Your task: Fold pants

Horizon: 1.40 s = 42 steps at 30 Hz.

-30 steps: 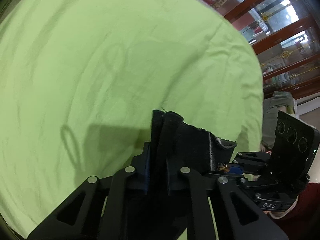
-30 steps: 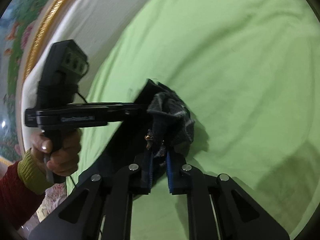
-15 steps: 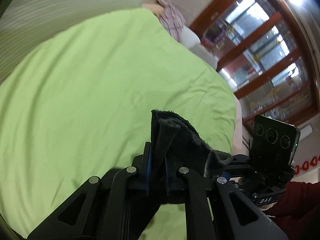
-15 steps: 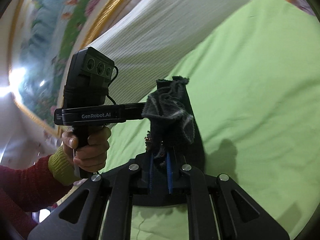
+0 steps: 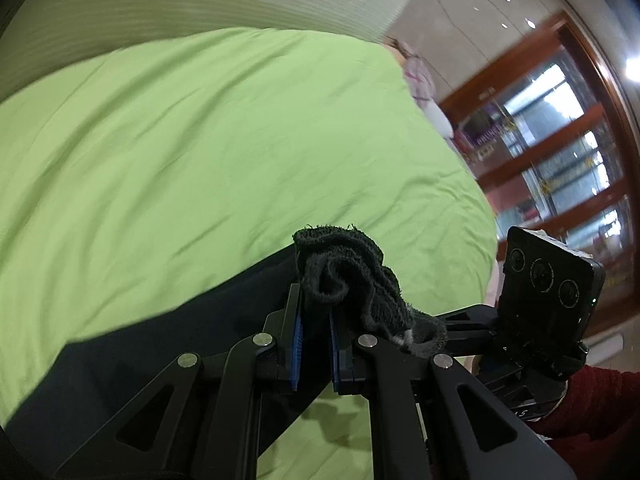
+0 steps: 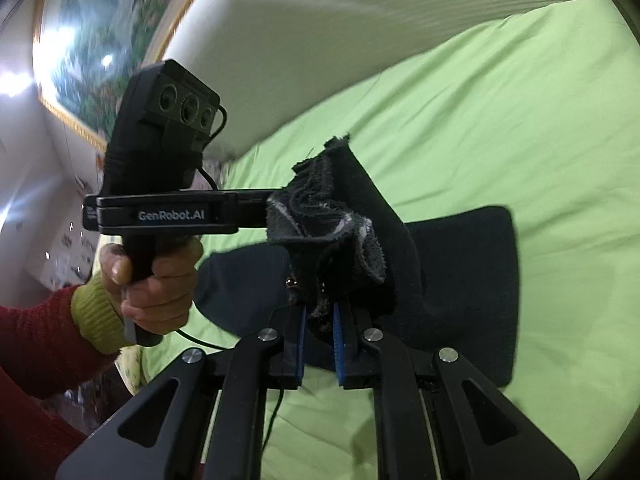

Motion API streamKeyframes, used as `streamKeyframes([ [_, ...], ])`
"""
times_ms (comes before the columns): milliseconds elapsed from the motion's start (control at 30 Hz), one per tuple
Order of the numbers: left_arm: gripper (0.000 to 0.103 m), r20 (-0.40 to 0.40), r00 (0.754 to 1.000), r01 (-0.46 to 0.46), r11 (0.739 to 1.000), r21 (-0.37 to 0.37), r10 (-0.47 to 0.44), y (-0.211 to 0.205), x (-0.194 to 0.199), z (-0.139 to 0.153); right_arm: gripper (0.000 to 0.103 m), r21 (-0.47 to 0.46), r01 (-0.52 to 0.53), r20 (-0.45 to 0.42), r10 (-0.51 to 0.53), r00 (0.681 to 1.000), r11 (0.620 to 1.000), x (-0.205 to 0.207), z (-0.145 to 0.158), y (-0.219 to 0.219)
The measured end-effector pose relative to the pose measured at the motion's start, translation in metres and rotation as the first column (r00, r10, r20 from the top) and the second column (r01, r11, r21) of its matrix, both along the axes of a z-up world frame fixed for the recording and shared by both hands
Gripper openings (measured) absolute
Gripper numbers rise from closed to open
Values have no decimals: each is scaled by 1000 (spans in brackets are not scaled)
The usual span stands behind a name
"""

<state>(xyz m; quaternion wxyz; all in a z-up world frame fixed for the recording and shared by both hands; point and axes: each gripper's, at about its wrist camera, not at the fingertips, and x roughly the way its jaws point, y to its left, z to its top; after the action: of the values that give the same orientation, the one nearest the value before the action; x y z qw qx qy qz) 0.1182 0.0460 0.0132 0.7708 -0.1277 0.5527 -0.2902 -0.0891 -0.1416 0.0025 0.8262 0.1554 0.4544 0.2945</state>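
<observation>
Dark, near-black pants (image 5: 132, 352) hang from both grippers above a green bed sheet (image 5: 200, 140). My left gripper (image 5: 315, 316) is shut on a bunched fuzzy edge of the pants (image 5: 344, 272). My right gripper (image 6: 320, 320) is shut on the other bunched end of that edge (image 6: 332, 224). The two grippers are held close together, side by side. The rest of the pants (image 6: 460, 280) trails down onto the sheet (image 6: 520, 120). In the right wrist view the left gripper's body (image 6: 168, 216) sits to the left, in a hand with a red sleeve.
A pale ribbed headboard (image 5: 160, 4) runs along the far side of the bed and also shows in the right wrist view (image 6: 360, 24). Wooden glass-fronted cabinets (image 5: 560, 152) stand beyond the bed's right edge. A framed painting (image 6: 104, 40) hangs at left.
Both grippers have lifted and tilted up with the pants' edge still held. The headboard and room have come into view, and more of the pants now shows trailing below.
</observation>
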Motion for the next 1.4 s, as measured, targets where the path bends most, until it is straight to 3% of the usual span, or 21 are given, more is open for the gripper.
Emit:
streamKeyframes([
  [200, 6, -51, 990, -130, 992, -3, 130, 17, -18, -26, 12, -83, -57, -48, 53, 997, 995, 22, -17, 35],
  [533, 10, -181, 942, -284, 959, 27, 284, 50, -36, -65, 18, -183, -104, -139, 79, 987, 978, 57, -40, 77],
  [600, 10, -204, 933, -295, 955, 35, 296, 55, -40, -69, 22, -197, -111, -155, 81, 985, 974, 62, -43, 83],
  [633, 11, -211, 929, -302, 953, 38, 303, 59, -42, -71, 29, -202, -117, -166, 83, 983, 972, 64, -46, 86],
  [667, 12, -212, 926, -312, 949, 40, 314, 62, -45, -72, 42, -198, -124, -179, 88, 980, 972, 64, -49, 90],
  [700, 15, -212, 920, -328, 944, 41, 328, 66, -48, -71, 47, -190, -128, -190, 91, 978, 973, 67, -48, 93],
  [800, 21, -212, 904, -374, 927, 35, 372, 79, -58, -67, 49, -190, -151, -191, 114, 975, 970, 68, -50, 103],
  [900, 27, -219, 876, -438, 899, 8, 429, 97, -71, -64, 49, -181, -172, -190, 137, 972, 968, 65, -50, 111],
  [1100, 27, -234, 812, -555, 832, -21, 535, 124, -99, -57, 49, -182, -203, -157, 176, 972, 962, 68, -32, 127],
  [1400, 32, -239, 676, -723, 690, -33, 697, 174, -150, -52, 49, -184, -264, -132, 242, 961, 947, 82, -17, 156],
])
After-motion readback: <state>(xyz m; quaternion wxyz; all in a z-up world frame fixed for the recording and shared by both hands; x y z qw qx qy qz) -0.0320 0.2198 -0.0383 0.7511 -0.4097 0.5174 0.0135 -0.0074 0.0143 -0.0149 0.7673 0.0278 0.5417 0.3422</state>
